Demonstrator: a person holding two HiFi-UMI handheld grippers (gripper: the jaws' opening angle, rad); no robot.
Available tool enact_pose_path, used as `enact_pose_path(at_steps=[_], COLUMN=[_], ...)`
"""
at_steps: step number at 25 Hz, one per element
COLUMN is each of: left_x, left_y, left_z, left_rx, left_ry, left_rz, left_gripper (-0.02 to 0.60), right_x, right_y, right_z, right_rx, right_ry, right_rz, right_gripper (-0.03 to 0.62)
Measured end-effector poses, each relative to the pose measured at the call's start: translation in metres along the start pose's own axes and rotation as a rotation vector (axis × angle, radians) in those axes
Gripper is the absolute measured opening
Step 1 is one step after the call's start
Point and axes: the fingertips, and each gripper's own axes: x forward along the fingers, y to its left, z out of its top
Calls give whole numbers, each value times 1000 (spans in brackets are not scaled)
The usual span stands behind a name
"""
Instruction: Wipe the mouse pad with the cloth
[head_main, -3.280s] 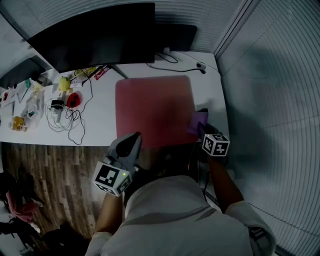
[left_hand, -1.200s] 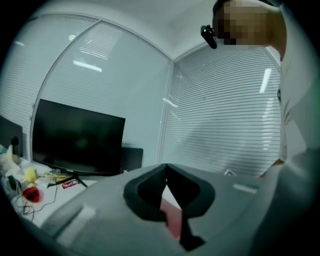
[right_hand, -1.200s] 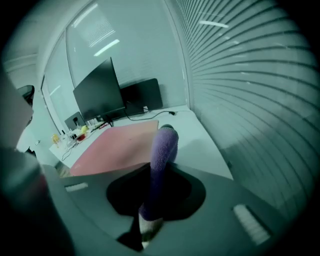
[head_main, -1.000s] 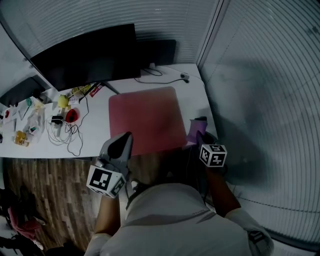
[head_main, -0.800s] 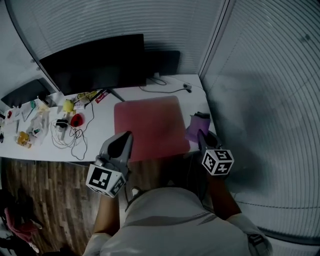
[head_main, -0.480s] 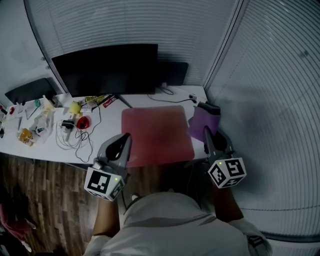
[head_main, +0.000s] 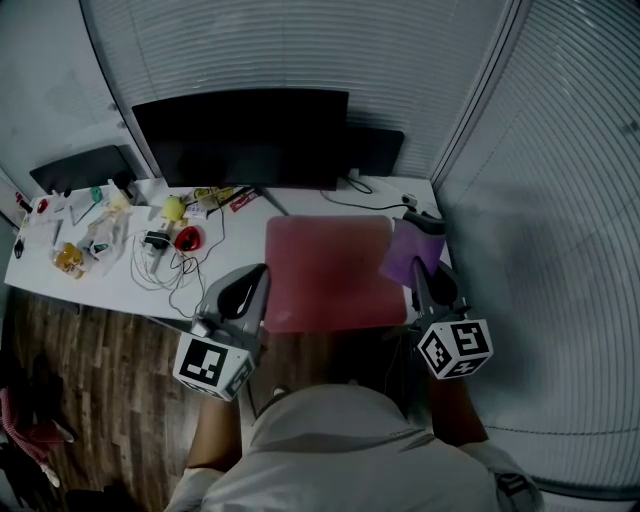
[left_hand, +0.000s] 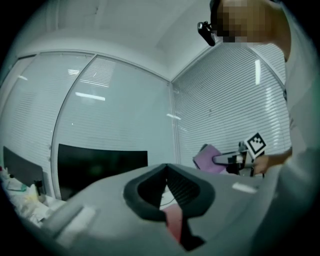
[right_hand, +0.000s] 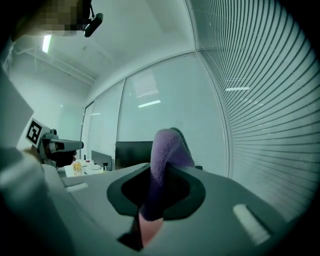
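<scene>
Purple cloth (head_main: 412, 250) sits clamped in the right claw (head_main: 422, 280), held near the pink mouse pad's (head_main: 330, 272) 3 o'clock edge above the white counter (head_main: 230, 265), while the left claw (head_main: 252, 282), jaws together and empty, hovers at 7 o'clock, so wiping seems not yet begun.

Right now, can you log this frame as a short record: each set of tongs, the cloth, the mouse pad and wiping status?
left tongs: shut, empty, near the pad's near left corner
right tongs: shut on the cloth
cloth: purple, held up in the air by the pad's right edge
mouse pad: pink, flat on the desk, in front of the monitor
wiping: cloth not on the pad
</scene>
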Motion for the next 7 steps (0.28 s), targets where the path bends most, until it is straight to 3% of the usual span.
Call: enact_pose_path(at_steps=[7], left_x=[0], left_y=[-2], left_z=[-1], left_rx=[-24], left_ry=[4], left_rz=[-2], left_gripper=[3], right_x=[1], right_y=[3], right_z=[-5], right_rx=[5], right_ry=[29], right_rz=[13], right_gripper=[48])
